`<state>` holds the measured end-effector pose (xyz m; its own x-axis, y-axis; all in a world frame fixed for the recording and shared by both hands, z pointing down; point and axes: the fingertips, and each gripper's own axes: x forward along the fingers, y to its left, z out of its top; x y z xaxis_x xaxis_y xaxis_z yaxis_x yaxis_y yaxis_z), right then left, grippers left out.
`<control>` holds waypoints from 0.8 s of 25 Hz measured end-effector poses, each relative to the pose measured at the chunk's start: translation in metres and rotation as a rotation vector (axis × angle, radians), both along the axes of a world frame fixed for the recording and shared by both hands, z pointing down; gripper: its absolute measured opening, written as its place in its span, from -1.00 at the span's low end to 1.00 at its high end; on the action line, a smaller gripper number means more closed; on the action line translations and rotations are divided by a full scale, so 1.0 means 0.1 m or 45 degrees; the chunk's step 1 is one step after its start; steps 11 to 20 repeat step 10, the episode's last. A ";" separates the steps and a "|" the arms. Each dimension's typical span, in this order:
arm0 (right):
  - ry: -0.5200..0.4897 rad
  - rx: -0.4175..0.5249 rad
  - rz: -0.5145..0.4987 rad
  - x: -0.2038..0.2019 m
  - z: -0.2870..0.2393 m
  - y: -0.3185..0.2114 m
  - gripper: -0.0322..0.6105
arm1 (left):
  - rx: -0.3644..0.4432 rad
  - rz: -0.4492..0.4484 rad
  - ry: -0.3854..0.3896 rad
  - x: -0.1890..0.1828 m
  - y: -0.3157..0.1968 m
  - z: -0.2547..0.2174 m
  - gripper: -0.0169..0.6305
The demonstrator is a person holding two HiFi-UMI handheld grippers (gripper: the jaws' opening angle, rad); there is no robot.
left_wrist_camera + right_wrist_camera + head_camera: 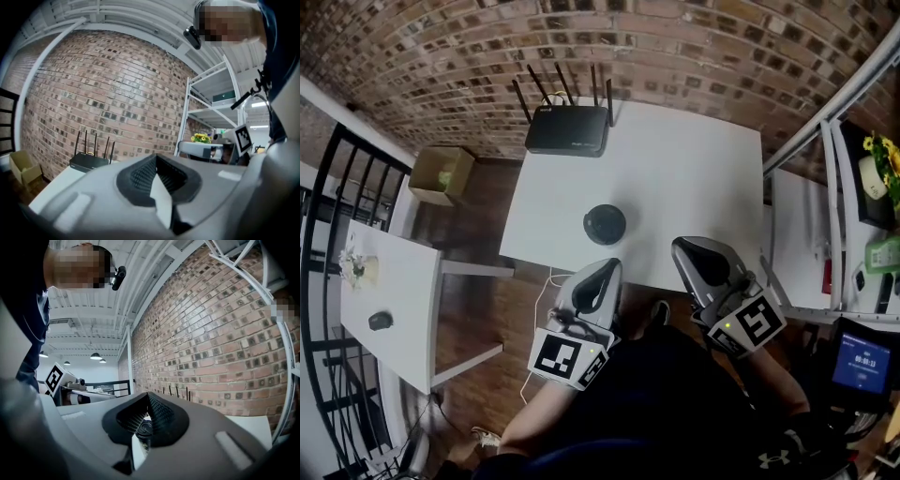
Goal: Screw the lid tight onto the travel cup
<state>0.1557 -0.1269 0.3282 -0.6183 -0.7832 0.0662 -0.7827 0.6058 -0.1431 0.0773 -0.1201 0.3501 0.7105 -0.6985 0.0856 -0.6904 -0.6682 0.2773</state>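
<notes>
The cup stands upright near the middle of the white counter, with its dark lid resting on top. Whether the lid is already threaded cannot be told. The left hand-held gripper and the right hand-held gripper are held at the near edge, well apart from the cup. Both are clenched with nothing between the jaws.

Trouble is to be expected if the cup is approached with the jaws closed, since it could be knocked over or pushed toward the router. If the lid alone were twisted while the body was left unheld, the cup would probably spin or slide instead of tightening. A lid seated crooked could be cross-threaded and left loose.
</notes>
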 end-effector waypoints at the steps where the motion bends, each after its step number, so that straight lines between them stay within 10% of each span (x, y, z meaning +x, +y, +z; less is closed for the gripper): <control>1: 0.003 0.000 -0.001 -0.01 0.00 -0.01 -0.86 | 0.000 -0.005 0.002 -0.01 -0.01 -0.01 -0.93; 20: 0.045 0.047 -0.012 -0.03 -0.02 -0.04 -0.86 | 0.010 -0.011 -0.001 -0.03 -0.03 0.00 -0.93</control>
